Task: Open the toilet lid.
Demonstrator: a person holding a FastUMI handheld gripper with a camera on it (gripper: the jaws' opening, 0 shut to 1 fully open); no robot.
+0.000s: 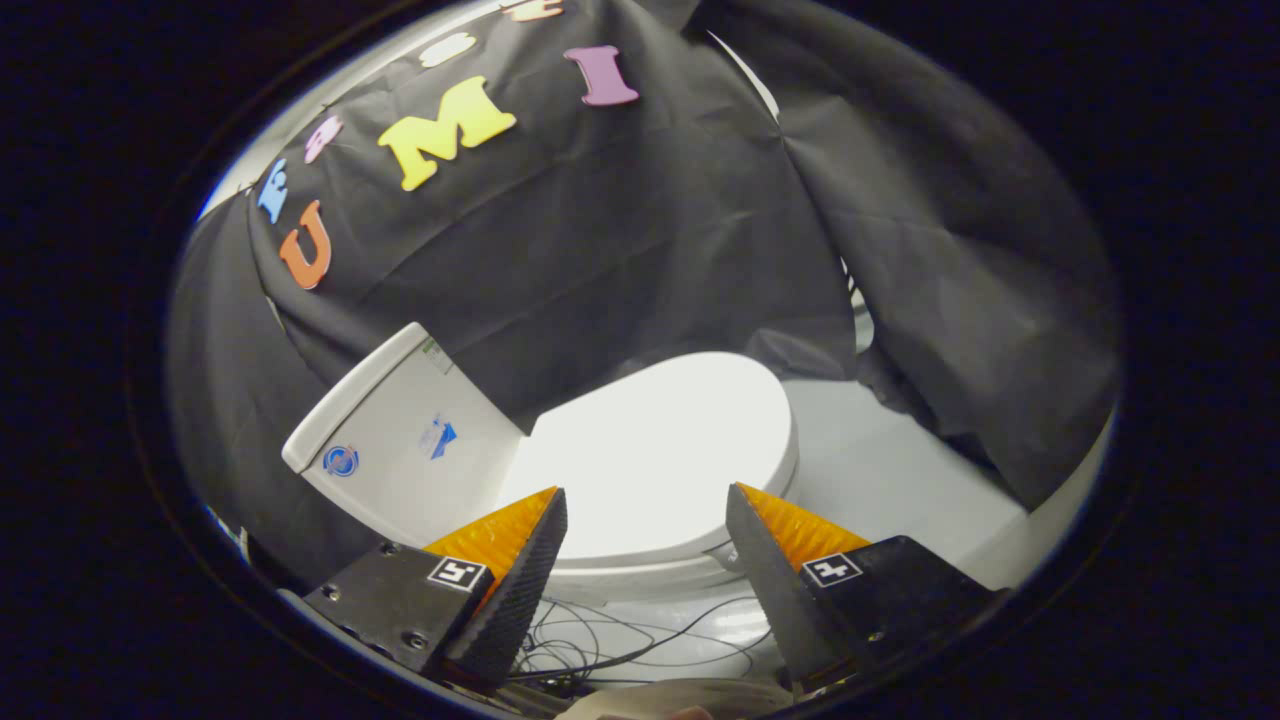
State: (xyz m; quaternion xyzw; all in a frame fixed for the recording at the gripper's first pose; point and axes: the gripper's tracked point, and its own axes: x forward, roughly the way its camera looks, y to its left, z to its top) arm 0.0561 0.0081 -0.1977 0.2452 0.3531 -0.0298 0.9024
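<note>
The gripper [646, 500] is spread wide and holds nothing. The toilet lid [655, 450] lies closed on the bowl, just ahead of and between the fingers. Its long axis runs from the tank [400, 440] toward the free front edge, on the far side from the tank.

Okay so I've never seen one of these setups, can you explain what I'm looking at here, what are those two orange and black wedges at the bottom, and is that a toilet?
Yes, it is a white toilet. The camera rides on a hand-held gripper that a person carries, and it looks forward along its two fingers: those are the wedges, black ribbed faces with orange sides. They stand apart, open, holding nothing. Just ahead of them, seen through the gap, is the toilet lid, closed flat. Beside it, to the left, is the tank. Thin cables lie on the pale floor below the fingers. Black cloth is the booth's wall behind.
</note>
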